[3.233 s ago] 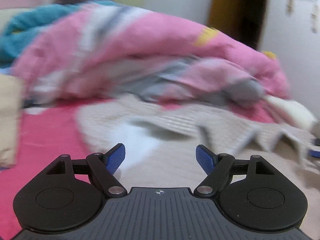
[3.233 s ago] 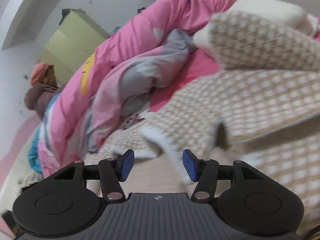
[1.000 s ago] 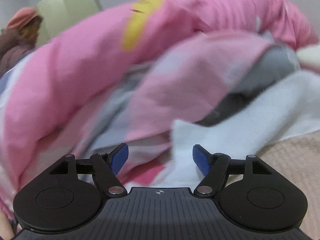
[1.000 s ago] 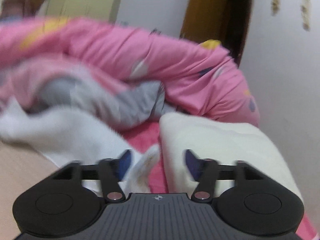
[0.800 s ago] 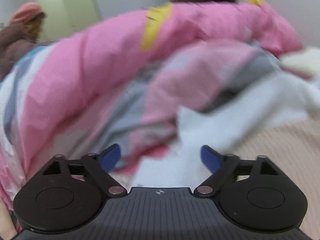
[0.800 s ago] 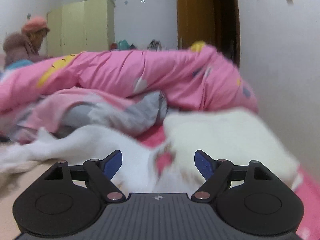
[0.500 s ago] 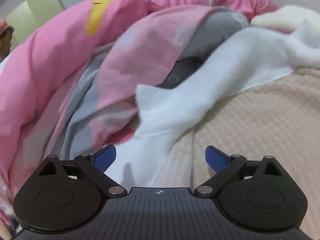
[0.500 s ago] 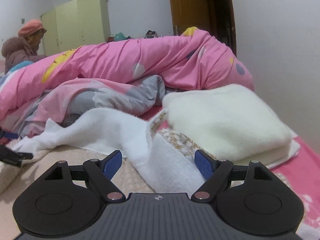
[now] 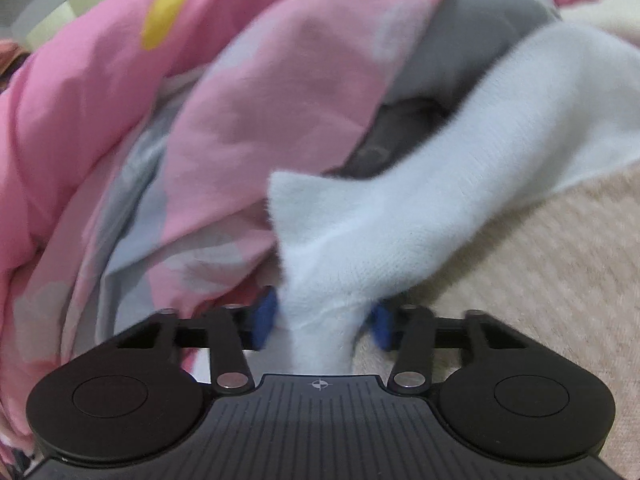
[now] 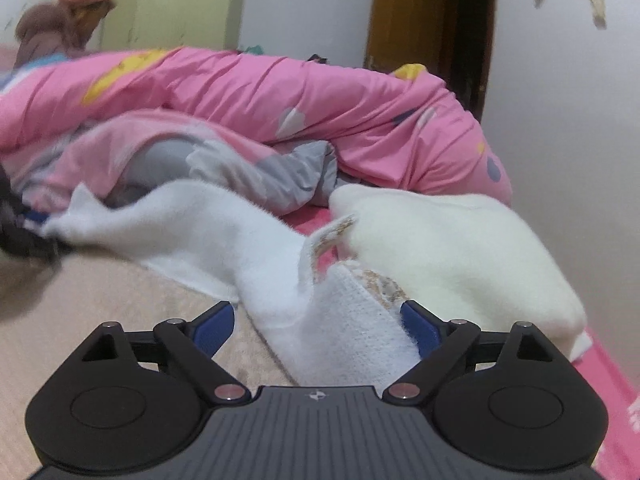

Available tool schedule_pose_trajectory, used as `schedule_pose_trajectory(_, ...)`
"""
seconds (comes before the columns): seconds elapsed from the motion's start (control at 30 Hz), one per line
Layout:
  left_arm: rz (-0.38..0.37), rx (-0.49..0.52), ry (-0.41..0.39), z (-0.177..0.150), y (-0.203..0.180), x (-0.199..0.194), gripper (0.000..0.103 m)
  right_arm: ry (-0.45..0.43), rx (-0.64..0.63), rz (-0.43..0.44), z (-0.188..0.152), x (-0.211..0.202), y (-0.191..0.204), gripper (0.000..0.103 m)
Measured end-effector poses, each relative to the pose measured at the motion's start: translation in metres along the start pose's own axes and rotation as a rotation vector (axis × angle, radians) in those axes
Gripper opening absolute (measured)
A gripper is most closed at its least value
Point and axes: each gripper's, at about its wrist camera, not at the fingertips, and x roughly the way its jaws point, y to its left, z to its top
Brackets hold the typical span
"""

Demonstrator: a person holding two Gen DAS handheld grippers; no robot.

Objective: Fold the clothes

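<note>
Left gripper (image 9: 322,320): jaws wide apart half a second ago, now closing on a bunched corner of the white fleece garment (image 9: 420,216), blue pads (image 9: 264,318) pressed against the cloth on both sides. Closer in and lower than before, with more of the fleece filling the view.

Right gripper (image 10: 316,326): wider than a second ago and opening, a fold of the same white fleece garment (image 10: 224,220) lying between the jaws, pads not pressing it. Beige knit reverse (image 10: 384,284) showing at the torn-looking edge.

Garment spread over a beige knitted blanket (image 9: 540,280) on the bed, beside a folded cream blanket (image 10: 452,248). Behind, a crumpled pink duvet (image 10: 280,92) with grey lining. Beyond the bed: a pale green wardrobe (image 10: 176,8), a brown door (image 10: 404,16), white walls, and a person in an orange hat (image 10: 68,12) at far left.
</note>
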Motion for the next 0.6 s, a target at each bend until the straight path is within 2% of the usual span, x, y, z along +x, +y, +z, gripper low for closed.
schedule_pose_trajectory(0.1,0.033,-0.030,-0.077,-0.002,0.010,-0.020,0.029,0.042,-0.083,-0.035,-0.004,0.008,0.011,0.093)
schedule_pose_trajectory(0.2,0.049,-0.067,-0.117,-0.004,0.023,-0.037,0.028,0.106,-0.176,-0.066,-0.011,0.023,0.026,0.093)
schedule_pose_trajectory(0.3,0.052,-0.101,-0.129,-0.008,0.036,-0.048,0.027,0.172,-0.292,-0.088,-0.023,0.042,0.048,0.083)
schedule_pose_trajectory(0.37,0.056,-0.112,-0.138,-0.011,0.041,-0.053,0.027,0.175,-0.347,-0.142,-0.028,0.049,0.058,0.065)
schedule_pose_trajectory(0.4,0.056,-0.120,-0.145,-0.013,0.043,-0.056,0.026,0.171,-0.368,-0.175,-0.028,0.051,0.061,0.044)
schedule_pose_trajectory(0.43,0.057,-0.128,-0.152,-0.015,0.044,-0.060,0.026,0.168,-0.383,-0.202,-0.028,0.053,0.064,0.034)
schedule_pose_trajectory(0.53,0.060,-0.163,-0.177,-0.021,0.054,-0.071,0.026,0.156,-0.366,-0.228,-0.020,0.053,0.062,0.025)
schedule_pose_trajectory(0.6,0.066,-0.193,-0.193,-0.027,0.066,-0.081,0.026,0.145,-0.361,-0.232,-0.012,0.055,0.061,0.024)
